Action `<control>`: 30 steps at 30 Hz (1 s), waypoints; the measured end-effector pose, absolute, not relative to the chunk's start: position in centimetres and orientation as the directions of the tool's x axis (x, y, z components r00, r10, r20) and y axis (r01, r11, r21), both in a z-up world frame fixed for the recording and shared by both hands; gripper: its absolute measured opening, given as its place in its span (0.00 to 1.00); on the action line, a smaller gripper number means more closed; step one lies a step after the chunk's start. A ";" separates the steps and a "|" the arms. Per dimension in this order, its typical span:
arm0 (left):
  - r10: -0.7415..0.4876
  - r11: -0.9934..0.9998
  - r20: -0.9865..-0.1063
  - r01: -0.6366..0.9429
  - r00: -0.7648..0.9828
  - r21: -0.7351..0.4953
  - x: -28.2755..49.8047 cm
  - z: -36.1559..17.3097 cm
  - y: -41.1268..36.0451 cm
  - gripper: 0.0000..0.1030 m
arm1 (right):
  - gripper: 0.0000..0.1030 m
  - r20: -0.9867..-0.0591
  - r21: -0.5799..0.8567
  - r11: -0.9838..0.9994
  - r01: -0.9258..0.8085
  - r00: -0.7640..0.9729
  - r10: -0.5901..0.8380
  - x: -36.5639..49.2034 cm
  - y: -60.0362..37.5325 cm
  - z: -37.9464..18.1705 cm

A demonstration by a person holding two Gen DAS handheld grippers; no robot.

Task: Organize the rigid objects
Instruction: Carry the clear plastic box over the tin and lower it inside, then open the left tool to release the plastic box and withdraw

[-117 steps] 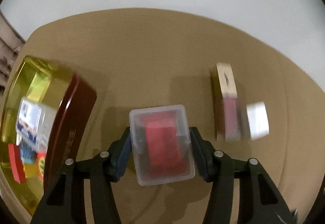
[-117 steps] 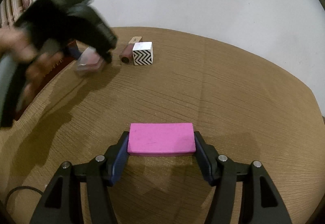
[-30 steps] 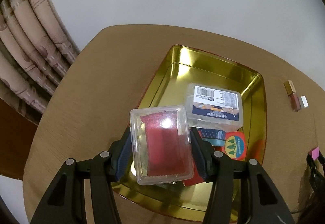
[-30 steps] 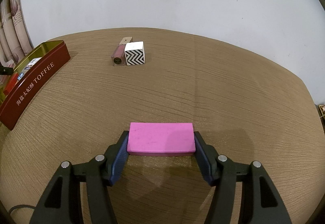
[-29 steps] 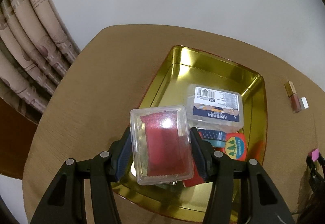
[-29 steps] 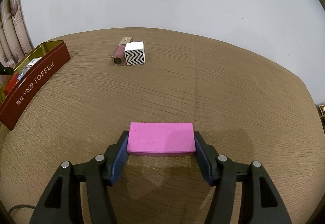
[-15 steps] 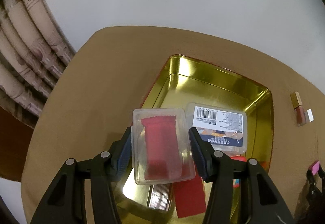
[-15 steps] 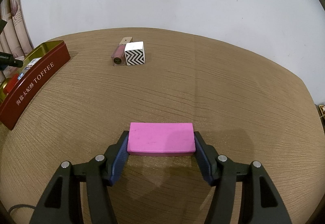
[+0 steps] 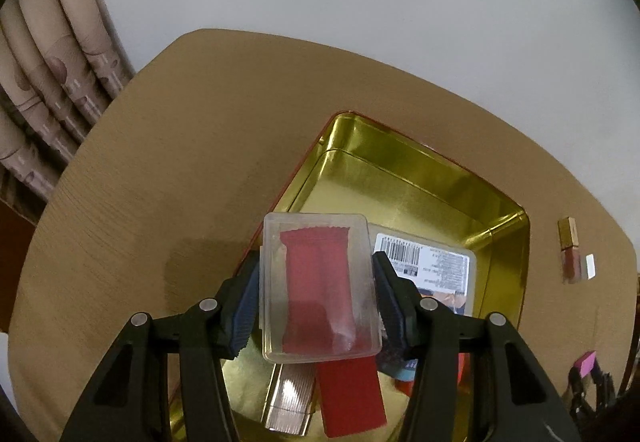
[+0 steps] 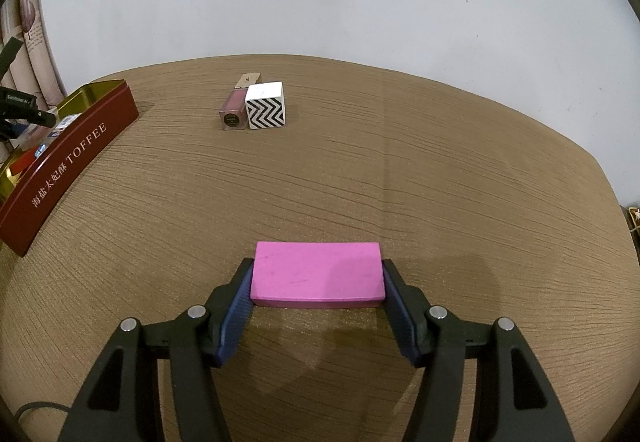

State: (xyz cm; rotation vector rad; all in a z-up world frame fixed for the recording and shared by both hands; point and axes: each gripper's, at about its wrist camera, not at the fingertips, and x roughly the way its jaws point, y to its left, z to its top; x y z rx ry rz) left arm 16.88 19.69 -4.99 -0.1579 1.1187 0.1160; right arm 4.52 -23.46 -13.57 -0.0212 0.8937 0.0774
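Brown wood-grain table (image 10: 400, 169) by white wall; left gripper (image 9: 318, 296) clamped clear plastic case (image 9: 318, 288), right gripper (image 10: 318, 278) clamped pink block (image 10: 318, 274).

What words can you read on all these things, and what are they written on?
"海盐太妃酥 TOFFEE": white letters on the red outer wall of the gold-lined metal tin.
Barcode and small print: on the white label of the clear plastic box lying in the tin, too small to read.
Round dark label on the end of the pink lip-gloss tube: too small to read.
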 end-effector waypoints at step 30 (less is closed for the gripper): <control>0.072 0.997 -0.805 -0.046 0.589 0.055 8.1 -0.5 15.5 0.71 | 0.61 -0.779 0.016 0.997 -0.076 0.624 0.060 4.5 -23.5 -13.6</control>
